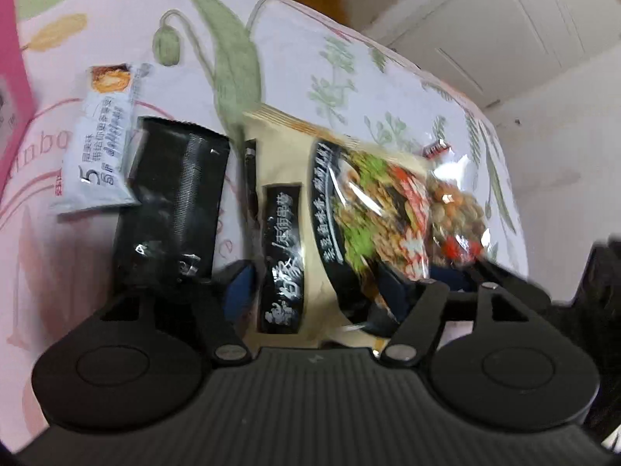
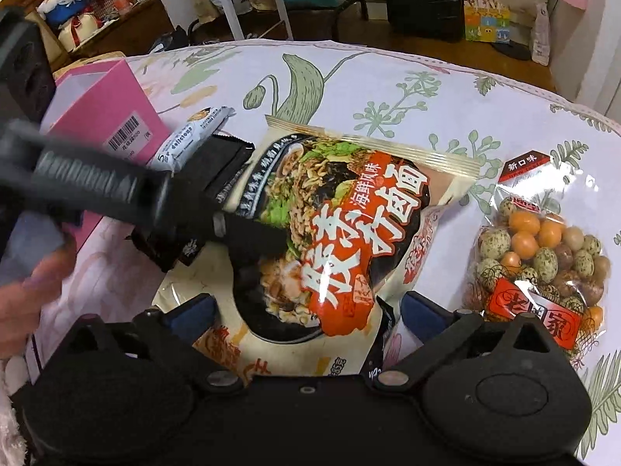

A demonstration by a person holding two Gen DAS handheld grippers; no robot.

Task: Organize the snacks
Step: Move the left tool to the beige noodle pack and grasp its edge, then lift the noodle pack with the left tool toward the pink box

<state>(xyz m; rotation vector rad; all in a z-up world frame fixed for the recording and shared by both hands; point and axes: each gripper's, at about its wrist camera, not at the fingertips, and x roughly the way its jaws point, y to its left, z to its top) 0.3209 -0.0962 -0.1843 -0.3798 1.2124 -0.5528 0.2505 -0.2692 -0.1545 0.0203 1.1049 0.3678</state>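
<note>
The left gripper (image 1: pixel 322 283) has its blue-padded fingers (image 1: pixel 240 283) spread wide apart, angled low. The right gripper (image 2: pixel 306 310) is likewise spread, its blue fingertips (image 2: pixel 194 308) far apart. The left gripper's finger crosses the right view diagonally.

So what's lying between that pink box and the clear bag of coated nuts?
In the right wrist view, between the pink box and the nut bag lie a small grey-white snack bar, a black packet and the big noodle bag.

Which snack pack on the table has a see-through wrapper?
The bag of coated nuts, rightmost in the right wrist view: the round nuts show through it. The noodle bag and black pack are opaque.
</note>
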